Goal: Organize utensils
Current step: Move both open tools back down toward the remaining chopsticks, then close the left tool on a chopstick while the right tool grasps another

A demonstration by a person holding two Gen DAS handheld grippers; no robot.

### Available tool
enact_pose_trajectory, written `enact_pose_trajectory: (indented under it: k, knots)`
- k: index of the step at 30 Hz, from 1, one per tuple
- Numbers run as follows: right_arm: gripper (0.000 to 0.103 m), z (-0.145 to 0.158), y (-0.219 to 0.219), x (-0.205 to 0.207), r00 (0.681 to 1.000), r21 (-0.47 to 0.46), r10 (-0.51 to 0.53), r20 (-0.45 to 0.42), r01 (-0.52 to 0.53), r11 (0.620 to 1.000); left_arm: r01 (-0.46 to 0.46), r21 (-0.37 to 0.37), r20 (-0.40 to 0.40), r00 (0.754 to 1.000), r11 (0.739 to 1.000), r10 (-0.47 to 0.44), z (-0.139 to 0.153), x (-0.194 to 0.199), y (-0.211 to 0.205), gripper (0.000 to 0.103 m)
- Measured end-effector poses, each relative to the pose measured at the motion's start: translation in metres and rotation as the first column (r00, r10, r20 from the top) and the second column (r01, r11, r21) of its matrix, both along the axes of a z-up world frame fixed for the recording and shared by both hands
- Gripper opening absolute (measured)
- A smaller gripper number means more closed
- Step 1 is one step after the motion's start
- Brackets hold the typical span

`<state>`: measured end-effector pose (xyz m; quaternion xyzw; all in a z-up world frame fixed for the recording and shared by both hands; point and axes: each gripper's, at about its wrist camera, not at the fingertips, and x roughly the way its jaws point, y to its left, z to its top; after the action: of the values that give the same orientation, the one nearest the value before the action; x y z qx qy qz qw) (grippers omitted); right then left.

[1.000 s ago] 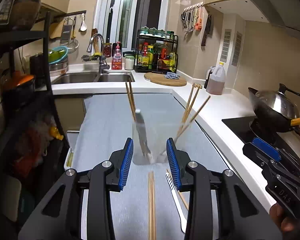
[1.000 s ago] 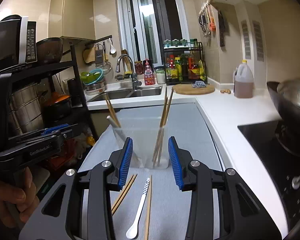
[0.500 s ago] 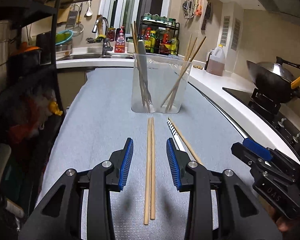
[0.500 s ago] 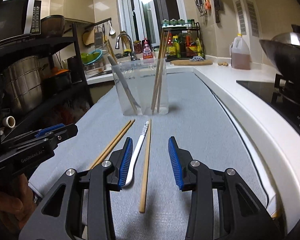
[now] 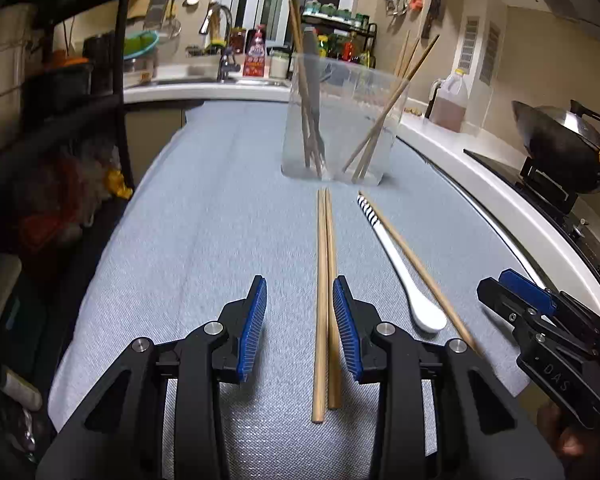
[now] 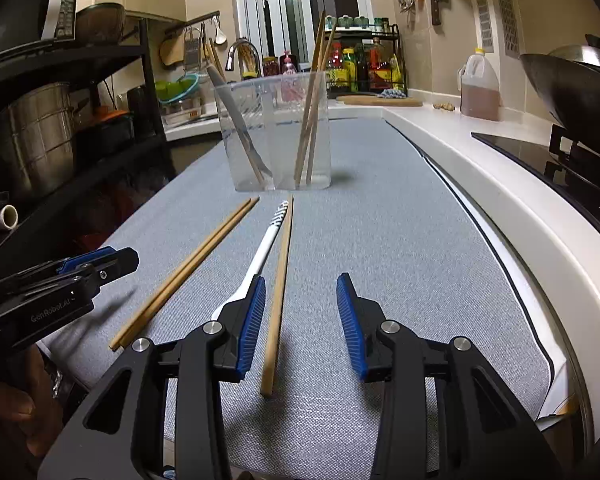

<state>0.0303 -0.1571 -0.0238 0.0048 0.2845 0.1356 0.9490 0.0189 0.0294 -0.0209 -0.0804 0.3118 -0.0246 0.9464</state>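
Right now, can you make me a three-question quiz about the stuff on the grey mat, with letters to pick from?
1. Where does the white spoon with the striped handle lie?
A. inside the clear plastic holder
B. on the grey mat, between the pair of wooden chopsticks and the single wooden chopstick
C. in the wok

2. How many wooden chopsticks lie flat on the grey mat?
A. one
B. three
C. six

3. How are the left gripper's jaws?
A. open, nothing pinched
C. shut on the spoon
B. shut on the holder

Answers:
1 B: the spoon rests on the mat with the pair of wooden chopsticks on one side and the single wooden chopstick on the other.
2 B: a pair plus one single.
3 A: the blue pads stand apart, and the pair lies loose between them.
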Motion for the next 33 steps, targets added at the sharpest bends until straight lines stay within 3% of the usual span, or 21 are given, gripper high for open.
enact_pose_trajectory:
  k: [8, 13, 17, 22, 26, 33]
  knots:
    - [0.038, -0.016, 0.004, 0.006, 0.998, -0.014, 0.013, -0.069, -0.014, 1.000, 0.025, -0.005, -0.037, 0.999, 1.000, -0.025, -0.011, 0.001, -0.002, 0.017]
    - [0.038, -0.020, 0.009, 0.007, 0.995, -0.029, 0.032, -0.093, -0.035, 0.999, 0.047, -0.019, -0.065, 0.997, 0.999, -0.049, -0.017, 0.002, -0.006, 0.016]
    - [0.037, -0.021, 0.014, 0.005, 0.996, -0.065, 0.036, -0.087, -0.041, 0.997, 0.053, 0.021, -0.061, 0.997, 0.998, -0.051, -0.018, 0.000, -0.011, 0.011]
    - [0.019, -0.020, 0.015, 0.006, 0.996, -0.090, 0.031, -0.087, -0.039, 0.995, 0.049, 0.017, -0.074, 0.996, 0.999, -0.048, -0.020, -0.002, -0.010, 0.011]
    - [0.007, -0.020, 0.015, 0.005, 0.997, -0.104, 0.020, -0.078, -0.028, 0.994, 0.071, 0.061, -0.065, 0.996, 0.996, -0.067, -0.021, -0.006, -0.022, 0.011]
    - [0.007, -0.020, 0.001, 0.008, 0.995, -0.112, -0.062, -0.076, 0.053, 0.992, 0.029, 0.066, -0.050, 0.998, 0.997, -0.025, -0.022, -0.002, -0.017, 0.007]
